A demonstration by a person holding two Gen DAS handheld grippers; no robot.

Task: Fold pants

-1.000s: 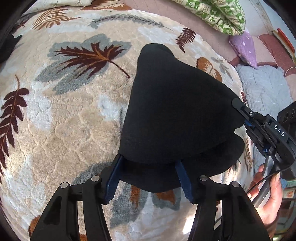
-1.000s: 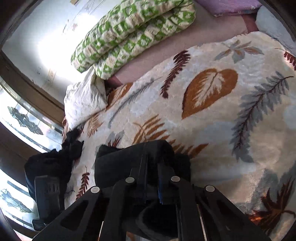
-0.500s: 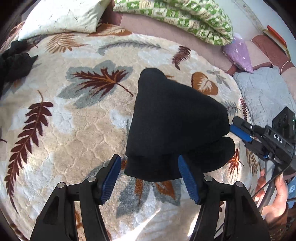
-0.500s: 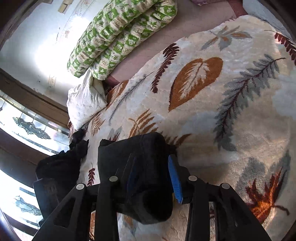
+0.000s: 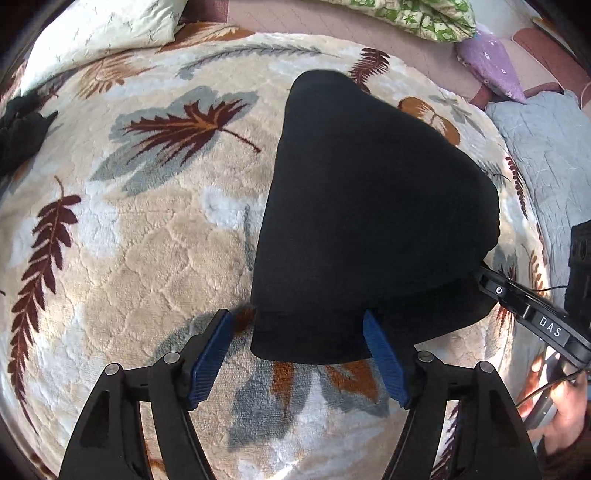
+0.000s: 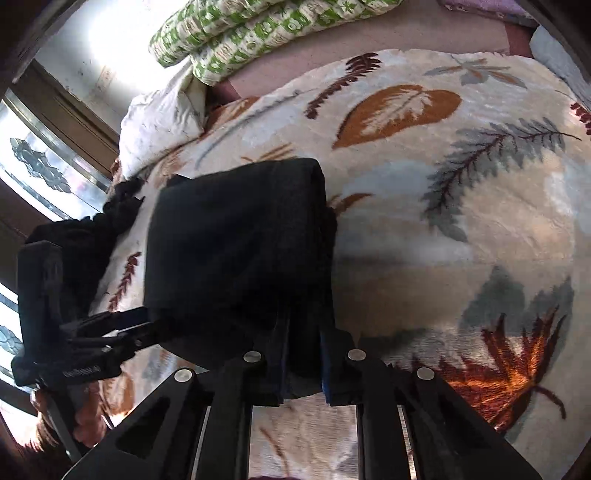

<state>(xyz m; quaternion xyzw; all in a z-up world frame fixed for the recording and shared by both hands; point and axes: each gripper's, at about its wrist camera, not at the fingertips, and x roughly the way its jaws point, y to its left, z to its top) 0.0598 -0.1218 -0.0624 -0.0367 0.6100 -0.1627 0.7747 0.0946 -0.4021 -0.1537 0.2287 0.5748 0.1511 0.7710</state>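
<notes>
The black pants [image 5: 362, 206] lie folded into a thick bundle on a cream blanket with leaf prints [image 5: 155, 236]. My left gripper [image 5: 295, 317] is open. Its blue pads [image 5: 210, 354] stand either side of the bundle's near edge without pressing on it. My right gripper [image 6: 303, 332] is closing its jaws on a fold at the bundle's side, with black fabric pinched between the pads. In the left wrist view the right gripper [image 5: 491, 284] meets the bundle's right edge. In the right wrist view the left gripper [image 6: 140, 325] sits at the bundle's left edge.
A cream pillow [image 5: 103, 33], a green patterned quilt [image 5: 417, 14] and a purple cushion [image 5: 491, 62] line the far side of the bed. A grey quilt [image 5: 546, 147] lies at the right and a heap of dark clothes [image 5: 22, 133] at the left. A person's hand [image 5: 565, 406] holds the right gripper.
My left gripper's jaws widened and let go of the bundle's near edge. My right gripper opened, shifted along the bundle's side and closed on the fold again.
</notes>
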